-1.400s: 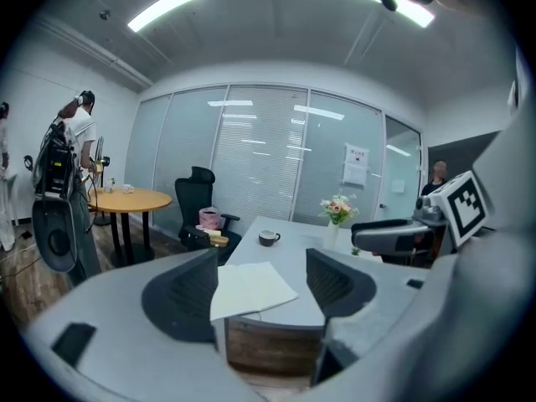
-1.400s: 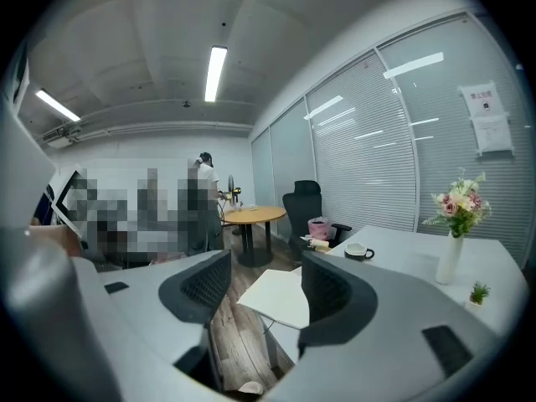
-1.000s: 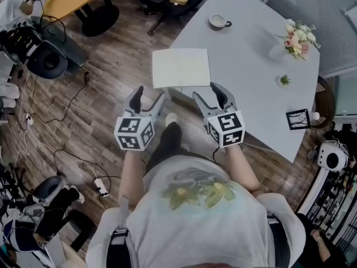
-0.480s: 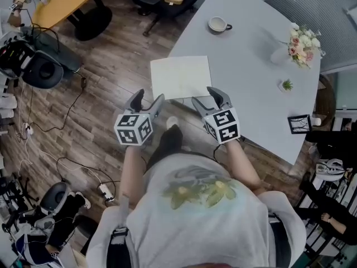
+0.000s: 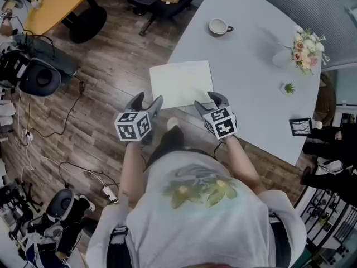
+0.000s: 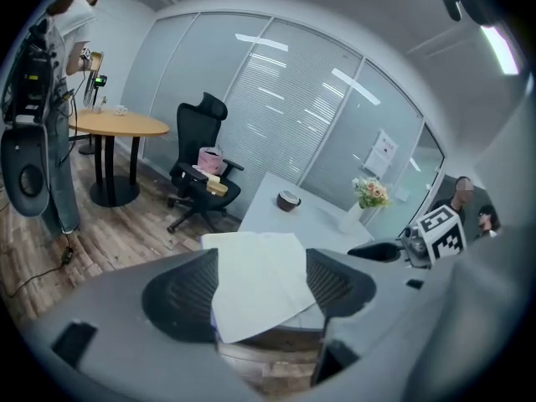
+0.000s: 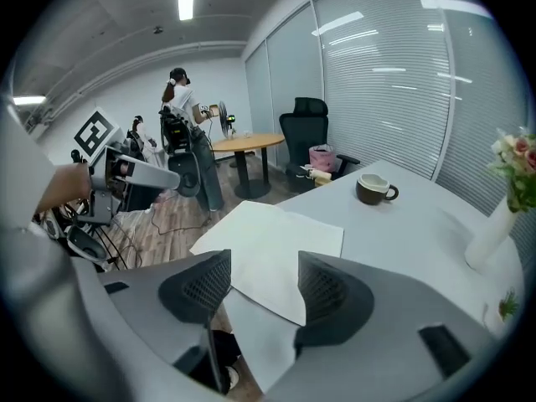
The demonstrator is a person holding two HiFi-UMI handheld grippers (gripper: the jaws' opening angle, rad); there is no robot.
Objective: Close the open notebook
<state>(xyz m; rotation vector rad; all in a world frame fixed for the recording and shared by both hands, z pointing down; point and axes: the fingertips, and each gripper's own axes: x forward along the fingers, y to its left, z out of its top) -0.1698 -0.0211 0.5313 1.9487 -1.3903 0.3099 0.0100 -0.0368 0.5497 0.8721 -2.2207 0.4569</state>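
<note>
Notebook (image 6: 255, 279): side edges hidden behind both jaws in each gripper view; middle fold too faint to tell.

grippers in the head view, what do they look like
Both the left gripper and right gripper are grey, with two curved jaws lined by dark ribbed pads. Each carries a white cube printed with black square markers. The T-shirt is pale and short-sleeved, with a yellow-green print.

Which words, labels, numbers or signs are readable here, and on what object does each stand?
None can be read.
Open notebook: pages look blank.
Left gripper and right gripper: cubes carry black-and-white square patterns, no letters.
Paper on the glass wall: too small to read.
</note>
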